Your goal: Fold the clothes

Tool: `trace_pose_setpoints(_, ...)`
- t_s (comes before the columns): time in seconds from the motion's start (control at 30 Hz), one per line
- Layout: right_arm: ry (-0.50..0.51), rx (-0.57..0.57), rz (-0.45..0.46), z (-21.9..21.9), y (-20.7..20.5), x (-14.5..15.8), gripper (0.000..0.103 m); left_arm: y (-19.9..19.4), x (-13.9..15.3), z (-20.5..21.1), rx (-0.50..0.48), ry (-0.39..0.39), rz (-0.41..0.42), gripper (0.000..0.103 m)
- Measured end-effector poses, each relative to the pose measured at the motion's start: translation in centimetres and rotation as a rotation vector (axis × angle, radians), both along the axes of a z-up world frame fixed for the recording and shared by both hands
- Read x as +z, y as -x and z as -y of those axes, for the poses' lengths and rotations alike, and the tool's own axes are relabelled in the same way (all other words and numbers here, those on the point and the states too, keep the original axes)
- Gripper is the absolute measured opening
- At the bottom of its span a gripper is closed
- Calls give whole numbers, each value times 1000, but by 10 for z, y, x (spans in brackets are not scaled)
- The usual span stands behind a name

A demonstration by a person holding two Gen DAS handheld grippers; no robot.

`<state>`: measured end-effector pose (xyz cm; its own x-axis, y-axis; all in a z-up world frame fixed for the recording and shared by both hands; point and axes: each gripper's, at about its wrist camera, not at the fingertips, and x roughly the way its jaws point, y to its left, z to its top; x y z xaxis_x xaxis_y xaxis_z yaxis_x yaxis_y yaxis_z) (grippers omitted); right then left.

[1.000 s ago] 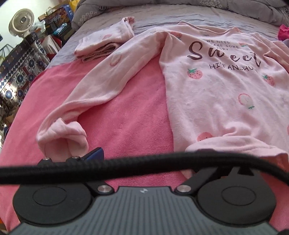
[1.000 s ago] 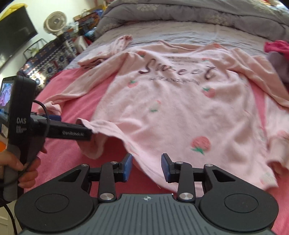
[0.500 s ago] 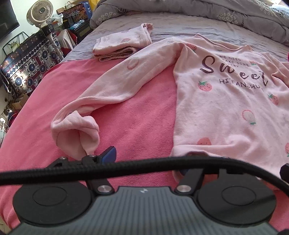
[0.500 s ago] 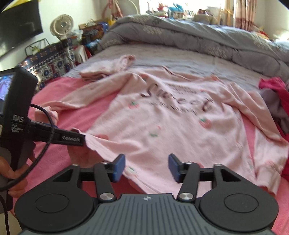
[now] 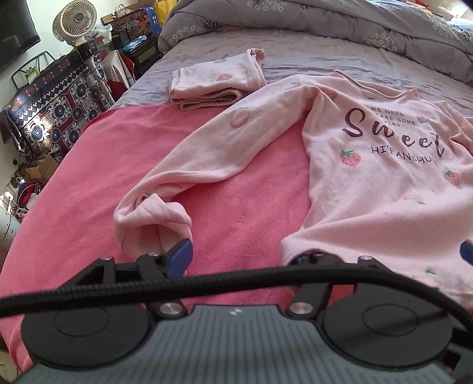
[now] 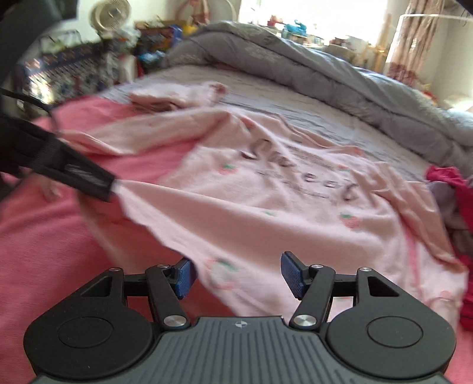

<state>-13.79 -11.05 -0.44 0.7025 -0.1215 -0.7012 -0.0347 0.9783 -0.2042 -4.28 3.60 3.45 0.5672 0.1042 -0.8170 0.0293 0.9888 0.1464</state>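
Observation:
A pale pink long-sleeved top (image 5: 384, 177) printed "Sweet" with strawberries lies face up on the bed; it also shows in the right wrist view (image 6: 266, 192). Its left sleeve (image 5: 207, 147) stretches to a bunched cuff (image 5: 150, 218). My left gripper (image 5: 239, 257) is open, its jaws wide; the hem's left corner lies over its right finger and the cuff sits by its left finger (image 5: 177, 260). In the right wrist view the left gripper's finger (image 6: 79, 174) touches that hem corner. My right gripper (image 6: 236, 274) is open, with the hem lying between its fingers.
A folded pink garment (image 5: 212, 85) lies further back on the grey sheet. A pink blanket (image 5: 88, 192) covers the near bed. A grey duvet (image 6: 325, 73) lies across the far side. Red and grey clothes (image 6: 452, 201) are piled at the right. A fan (image 5: 77, 20) and clutter stand left.
Both grippers have risen and tilted up, with the hem lifting off the blanket. The right gripper's jaws have opened wider. The left gripper moved nearer the cuff.

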Motion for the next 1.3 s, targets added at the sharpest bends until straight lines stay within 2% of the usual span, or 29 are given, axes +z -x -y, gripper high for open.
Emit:
trace_pose_setpoints(0.03, 57, -46, 3, 8, 0, -4, 64, 1, -2, -1, 1, -1, -3, 69)
trace_pose_setpoints(0.1, 171, -139, 9, 25, 1, -11, 74, 2, -5, -2, 4, -6, -8, 71)
trace_pose_setpoints(0.2, 332, -297, 24, 71, 20, -16, 78, 4, -13, -3, 8, -14, -21, 71)
trace_pose_setpoints(0.3, 396, -400, -13, 119, 31, -22, 82, 10, -23, 1, -16, -44, -14, 72)
trace_pose_setpoints(0.4, 456, -457, -3, 151, 42, -26, 86, 19, -33, 14, -61, -132, 12, 74)
trace_pose_setpoints(0.43, 426, -442, 1, 156, 46, -25, 84, 22, -36, 20, -79, -173, 24, 74)
trace_pose_setpoints(0.47, 404, -425, -9, 157, 46, -24, 75, 25, -38, 25, -95, -207, 42, 74)
trace_pose_setpoints(0.5, 386, -396, -26, 154, 47, -23, 60, 28, -40, 30, -111, -240, 59, 74)
trace_pose_setpoints(0.53, 370, -368, -42, 151, 47, -22, 52, 30, -41, 33, -122, -267, 73, 74)
trace_pose_setpoints(0.6, 360, -312, -67, 139, 47, -22, 22, 34, -44, 40, -144, -318, 102, 76)
trace_pose_setpoints(0.7, 321, -321, -96, 135, 43, -14, 13, 34, -44, 35, -153, -350, 144, 88)
trace_pose_setpoints(0.77, 231, -374, -105, 145, 41, -5, 11, 29, -41, 27, -133, -331, 156, 92)
trace_pose_setpoints(0.8, 192, -399, -101, 150, 40, 1, 10, 26, -38, 24, -132, -304, 146, 90)
trace_pose_setpoints(0.87, 136, -439, -70, 160, 38, 19, 10, 21, -32, 19, -150, -245, 120, 80)
trace_pose_setpoints(0.97, 109, -458, -8, 170, 36, 46, 11, 24, -19, 16, -181, -225, 129, 78)
trace_pose_setpoints(1.07, 137, -453, 19, 172, 39, 57, 13, 28, -15, 16, -202, -244, 131, 79)
trace_pose_setpoints(1.23, 159, -490, -39, 173, 48, 38, 16, 37, -37, 25, -265, -288, 75, 81)
trace_pose_setpoints(1.3, 183, -509, -10, 170, 51, 39, 20, 40, -43, 32, -284, -341, 103, 88)
